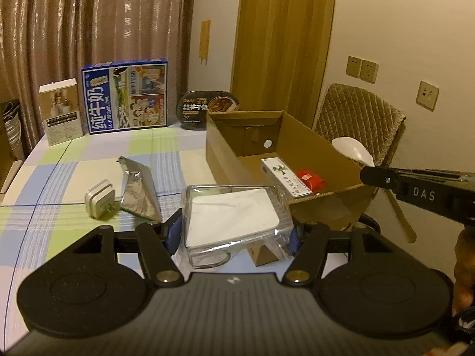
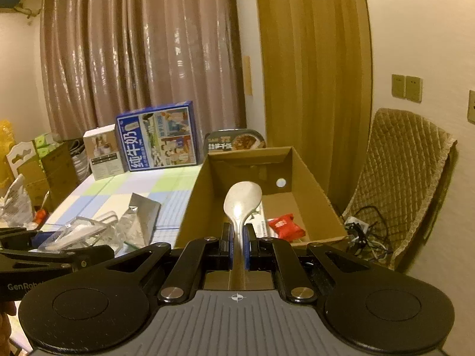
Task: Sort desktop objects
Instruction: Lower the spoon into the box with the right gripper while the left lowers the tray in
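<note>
Cardboard box (image 1: 285, 151) sits open on the checked counter (image 1: 74, 172), a white carton (image 1: 285, 178) and a red packet (image 1: 310, 179) lying inside near its front wall. Left tool (image 1: 236, 231) pinches a clear plastic container (image 1: 234, 219) with a white sheet inside, blue pads pressing on both its sides, held above the counter just in front of the box. Right tool (image 2: 237, 243) is pressed together on the handle of a white spoon (image 2: 242, 200), bowl end pointing out over the box interior. On the counter left of the box: a silver foil pouch (image 1: 138, 187), and beside it a white charger plug (image 1: 99, 198). At the far edge stand a blue milk carton box (image 1: 124, 99), a small white box (image 1: 61, 111) and a black meal tub (image 1: 206, 108). A padded chair (image 1: 359, 118) stands behind the box.
</note>
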Available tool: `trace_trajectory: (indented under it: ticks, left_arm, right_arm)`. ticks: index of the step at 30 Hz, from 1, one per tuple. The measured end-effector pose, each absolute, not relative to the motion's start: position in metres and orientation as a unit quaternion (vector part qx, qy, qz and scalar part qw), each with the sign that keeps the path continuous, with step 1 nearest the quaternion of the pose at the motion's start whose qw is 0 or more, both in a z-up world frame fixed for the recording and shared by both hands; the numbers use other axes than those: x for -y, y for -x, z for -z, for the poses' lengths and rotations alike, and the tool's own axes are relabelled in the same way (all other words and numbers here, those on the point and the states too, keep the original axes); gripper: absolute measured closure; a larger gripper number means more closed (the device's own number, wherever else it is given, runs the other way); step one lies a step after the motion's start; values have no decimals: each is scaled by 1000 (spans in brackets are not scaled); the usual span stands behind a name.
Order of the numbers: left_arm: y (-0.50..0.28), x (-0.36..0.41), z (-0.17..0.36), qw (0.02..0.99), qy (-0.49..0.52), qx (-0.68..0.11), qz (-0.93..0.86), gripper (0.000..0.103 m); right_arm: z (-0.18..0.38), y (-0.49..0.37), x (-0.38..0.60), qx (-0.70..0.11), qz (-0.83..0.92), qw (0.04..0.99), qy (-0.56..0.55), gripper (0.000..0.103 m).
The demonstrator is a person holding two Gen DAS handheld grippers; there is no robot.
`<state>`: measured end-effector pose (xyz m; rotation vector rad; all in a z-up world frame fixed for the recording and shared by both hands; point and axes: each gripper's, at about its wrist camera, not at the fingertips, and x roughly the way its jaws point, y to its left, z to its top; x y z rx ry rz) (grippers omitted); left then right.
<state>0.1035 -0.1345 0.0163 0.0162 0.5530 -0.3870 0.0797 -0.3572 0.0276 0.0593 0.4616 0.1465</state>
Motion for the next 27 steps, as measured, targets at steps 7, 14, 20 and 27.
trace_trajectory:
  ticks: [7, 14, 20, 27]
  left_arm:
    - [-112, 150, -20, 942, -13, -267, 202, 43]
    - [-120, 166, -22, 941, -17, -264, 213, 43]
    - [-128, 176, -23, 939, -19, -263, 219, 43]
    - [-138, 186, -24, 938, -24, -261, 225, 43]
  right_arm:
    - [-27, -82, 371, -229, -61, 971, -35, 100]
    - [-27, -86, 382, -228, -52, 972, -37, 100]
    - [-26, -91, 388, -228, -48, 972, -37, 100]
    - [-28, -101, 394, -224, -47, 973, -35, 100]
